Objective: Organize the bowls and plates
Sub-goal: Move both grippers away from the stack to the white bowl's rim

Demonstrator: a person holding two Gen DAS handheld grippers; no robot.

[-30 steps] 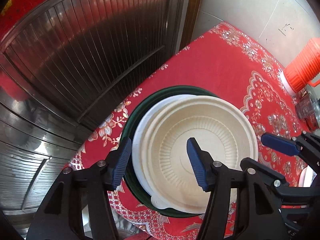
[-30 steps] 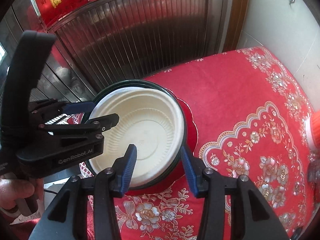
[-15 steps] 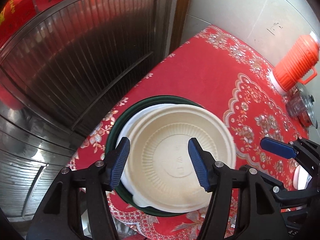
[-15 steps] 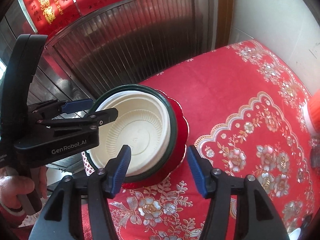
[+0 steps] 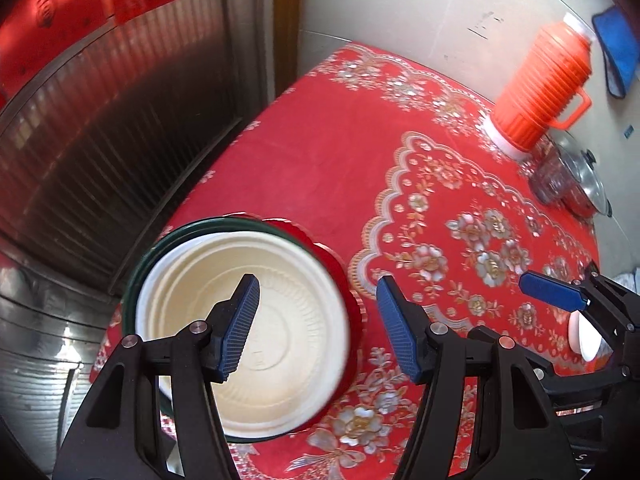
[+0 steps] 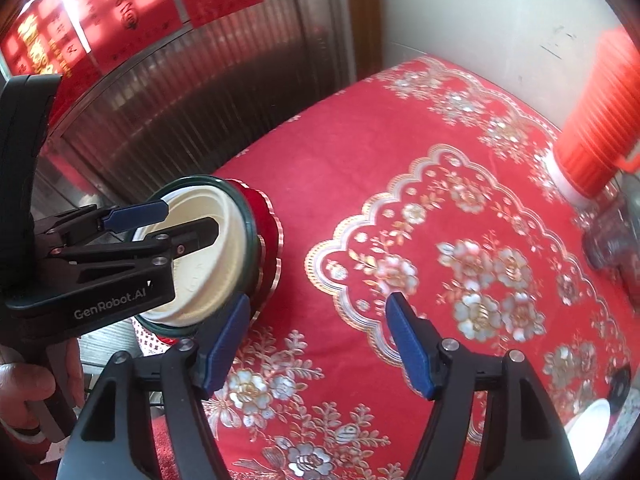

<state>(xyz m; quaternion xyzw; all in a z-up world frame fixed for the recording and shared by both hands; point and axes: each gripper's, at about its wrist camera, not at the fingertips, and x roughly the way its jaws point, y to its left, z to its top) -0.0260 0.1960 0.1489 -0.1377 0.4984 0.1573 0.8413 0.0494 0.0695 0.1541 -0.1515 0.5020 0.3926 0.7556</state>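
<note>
A cream ribbed bowl (image 5: 280,320) sits nested in a dark green plate (image 5: 136,280) on a red scalloped plate (image 5: 340,268), stacked at the table's left corner. My left gripper (image 5: 318,328) hovers open above the stack's right edge, and nothing is held between its fingers. In the right wrist view the same bowl (image 6: 208,272), green plate (image 6: 244,232) and red plate (image 6: 268,248) lie to the left, partly behind the left gripper (image 6: 176,224). My right gripper (image 6: 316,340) is over bare tablecloth to the right of the stack. Its jaws are opening, with nothing between them.
A red floral tablecloth (image 5: 420,184) covers the table. An orange thermos (image 5: 540,80) and a pot with a glass lid (image 5: 572,184) stand at the far right by the wall. A small white dish (image 6: 588,428) lies near the front right. A metal door is on the left.
Both grippers have drawn away to the right, so the stack has slid to the left in both views. The right gripper's jaws have spread wider. The stack has stayed on the table.
</note>
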